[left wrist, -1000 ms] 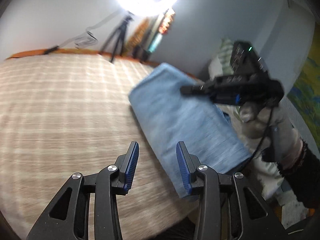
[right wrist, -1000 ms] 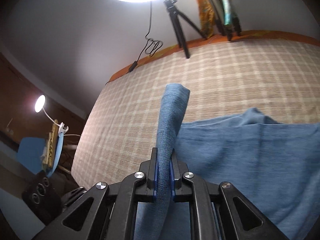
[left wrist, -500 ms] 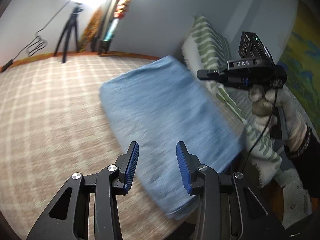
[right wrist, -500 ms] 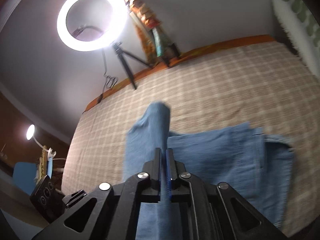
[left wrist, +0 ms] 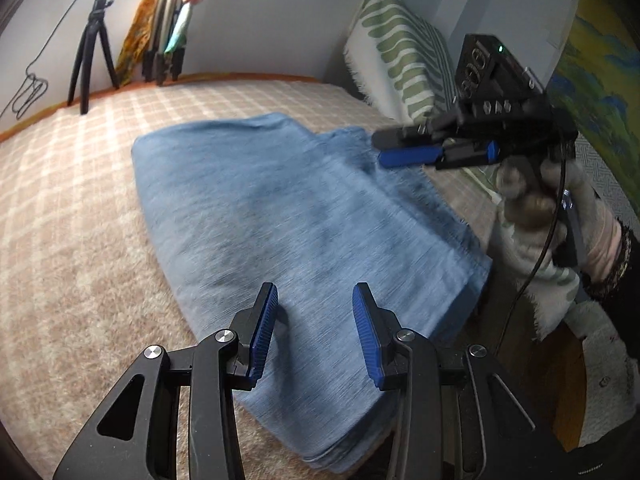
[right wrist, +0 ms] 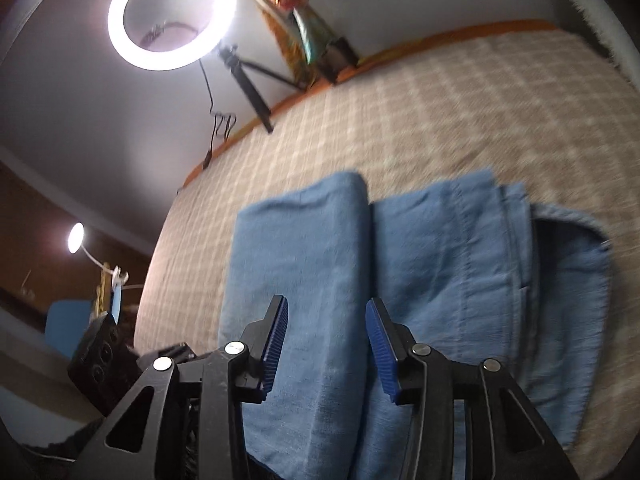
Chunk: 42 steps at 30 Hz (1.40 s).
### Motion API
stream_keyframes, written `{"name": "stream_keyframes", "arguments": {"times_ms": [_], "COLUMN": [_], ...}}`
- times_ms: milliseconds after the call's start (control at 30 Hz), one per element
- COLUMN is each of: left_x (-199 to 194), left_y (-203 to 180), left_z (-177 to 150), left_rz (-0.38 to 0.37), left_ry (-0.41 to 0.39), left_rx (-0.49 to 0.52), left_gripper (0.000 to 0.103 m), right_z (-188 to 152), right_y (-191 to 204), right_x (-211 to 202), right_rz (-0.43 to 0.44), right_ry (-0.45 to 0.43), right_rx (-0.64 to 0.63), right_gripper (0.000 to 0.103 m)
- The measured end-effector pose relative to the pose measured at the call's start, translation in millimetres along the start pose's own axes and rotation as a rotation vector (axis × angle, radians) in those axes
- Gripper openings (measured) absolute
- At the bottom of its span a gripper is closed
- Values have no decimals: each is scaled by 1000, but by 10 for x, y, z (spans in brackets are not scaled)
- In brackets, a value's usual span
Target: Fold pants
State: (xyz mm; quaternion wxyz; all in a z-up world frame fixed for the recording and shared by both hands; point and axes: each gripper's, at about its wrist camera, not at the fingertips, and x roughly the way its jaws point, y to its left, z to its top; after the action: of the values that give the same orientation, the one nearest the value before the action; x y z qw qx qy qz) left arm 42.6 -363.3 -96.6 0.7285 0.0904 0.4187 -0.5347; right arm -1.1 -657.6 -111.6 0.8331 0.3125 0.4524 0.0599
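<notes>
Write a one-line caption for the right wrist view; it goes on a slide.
Right gripper, jaws just opened, hovers over folded blue pants on a checked bedspread.

Main light: a ring light [right wrist: 172, 14] at the upper left of the right wrist view, blown out to pure white; in the left wrist view only its lower edge shows at the top left corner, also overexposed.
Second light: a small lamp [right wrist: 75, 236] glows at the left edge of the right wrist view, in a dark brown corner.
Overall level: dim room, greyish wall, muted colours.
Shadows: soft dark patches on the blue pants [left wrist: 288, 216] and under the near blue pads.
Blur: motion smear on the checked bedspread [right wrist: 460, 112] and the cloth; gripper frames at the bottom stay sharp.
Distortion: strong fisheye bending, black vignette in the corners.
</notes>
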Motion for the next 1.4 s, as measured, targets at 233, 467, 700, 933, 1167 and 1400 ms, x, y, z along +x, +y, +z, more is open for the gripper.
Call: {"name": "stream_keyframes", "arguments": {"times_ms": [233,467,700,933,1167,1400], "left_x": [-7,-134,-458,-320,38,280], "left_y": [51,98,206,-30,-488,-694], "left_z": [-66,-60,22,161,208,116], "left_rz": [-3,-12,30,-4,-59,-67], "left_ry": [2,-29,-108,-89,-12,56], "left_rx": [-14,-65,-80,-10,127,189], "left_gripper": [37,37,37,37,37,37], "right_z": [-92,-164,-32,-42,-158,-141], "right_y": [-136,266,494,172,-549,-837], "right_x": [331,260,-193,-804,-904,-709], "right_rz": [-11,-30,-74,-176,-241,-232], "right_ry": [38,2,-104,-167,-139,-105], "right_rx": [39,-65,-114,-72,64,91], "right_gripper": [46,6,3,3,3,4]}}
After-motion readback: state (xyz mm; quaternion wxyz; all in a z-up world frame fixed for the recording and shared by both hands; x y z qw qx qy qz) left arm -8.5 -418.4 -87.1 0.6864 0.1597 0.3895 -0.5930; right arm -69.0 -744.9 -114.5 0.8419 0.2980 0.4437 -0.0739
